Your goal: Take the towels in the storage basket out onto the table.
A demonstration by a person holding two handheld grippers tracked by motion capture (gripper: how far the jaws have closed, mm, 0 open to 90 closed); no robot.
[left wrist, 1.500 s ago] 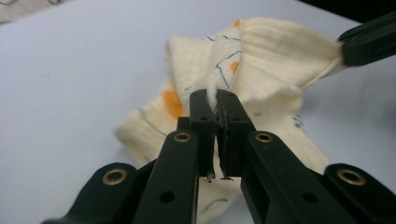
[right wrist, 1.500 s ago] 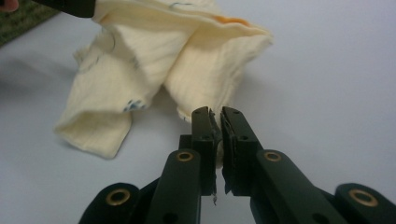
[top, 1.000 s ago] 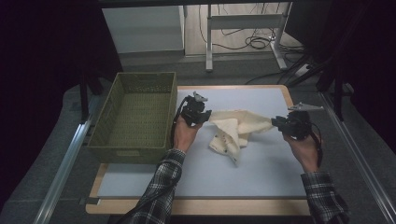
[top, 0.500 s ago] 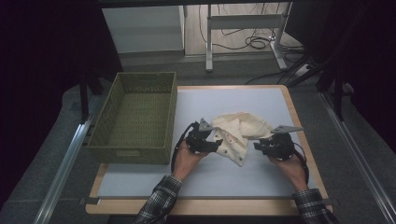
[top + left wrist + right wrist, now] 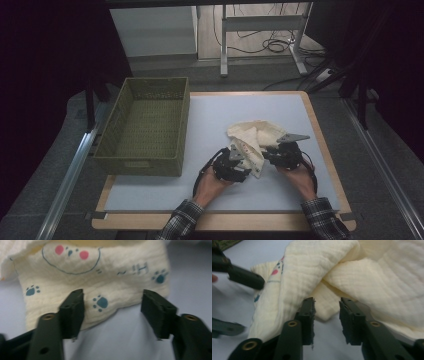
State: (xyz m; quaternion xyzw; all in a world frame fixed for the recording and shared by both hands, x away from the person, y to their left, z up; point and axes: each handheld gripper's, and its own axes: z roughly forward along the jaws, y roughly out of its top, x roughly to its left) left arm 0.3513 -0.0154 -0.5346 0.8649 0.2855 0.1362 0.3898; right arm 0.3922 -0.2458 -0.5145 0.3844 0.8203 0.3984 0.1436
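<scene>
Overhead view; two close tongs views

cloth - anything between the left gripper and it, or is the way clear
Nothing visible stands in the way. The left gripper has its jaws open right at the near edge of the cloth, with bare mat between them.

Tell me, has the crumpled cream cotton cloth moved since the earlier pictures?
Yes. The cream cloth now lies nearer the board's near edge, further from the green woven basket.

Wood-edged table (image 5: 320,130) with pale blue top, green woven basket (image 5: 145,127) at left, crumpled cream cloth (image 5: 252,137) right of centre
</scene>
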